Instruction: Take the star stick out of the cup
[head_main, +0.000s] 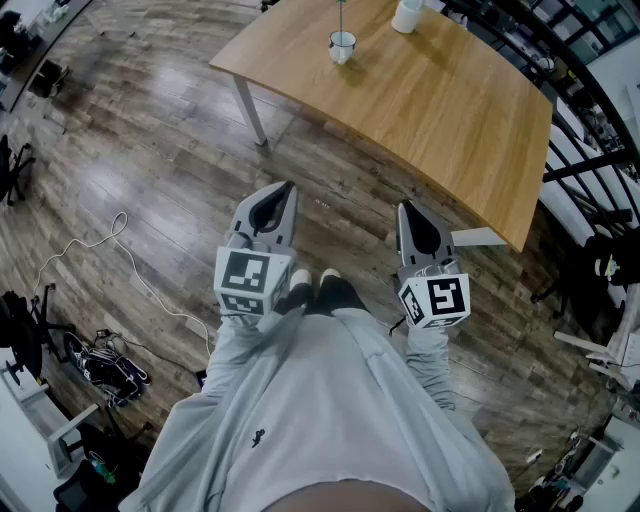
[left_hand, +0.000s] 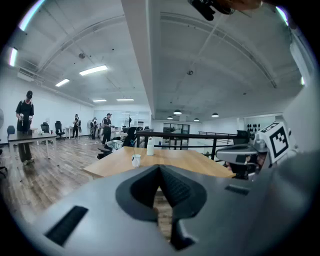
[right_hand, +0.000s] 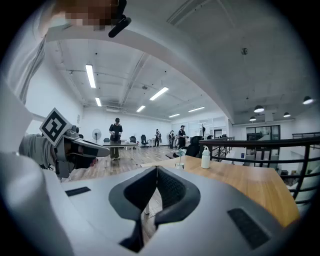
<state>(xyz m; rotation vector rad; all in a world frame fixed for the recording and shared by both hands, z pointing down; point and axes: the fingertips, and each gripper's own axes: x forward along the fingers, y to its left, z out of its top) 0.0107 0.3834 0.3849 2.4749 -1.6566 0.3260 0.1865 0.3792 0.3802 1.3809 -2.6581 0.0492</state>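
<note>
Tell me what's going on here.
A person stands on the wood floor, short of the table, holding a left gripper and a right gripper, both shut and empty. The star stick stands in the cup on the table, untouched, near a white bottle.

White cup (head_main: 342, 46), tan table (head_main: 430, 110), dark streaked floor (head_main: 150, 160).

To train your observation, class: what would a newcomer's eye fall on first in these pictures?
The left gripper and right gripper stand out, both shut and empty, held over the wood floor. Ahead is a wooden table with a white cup holding a thin stick, and a white bottle behind it.
</note>
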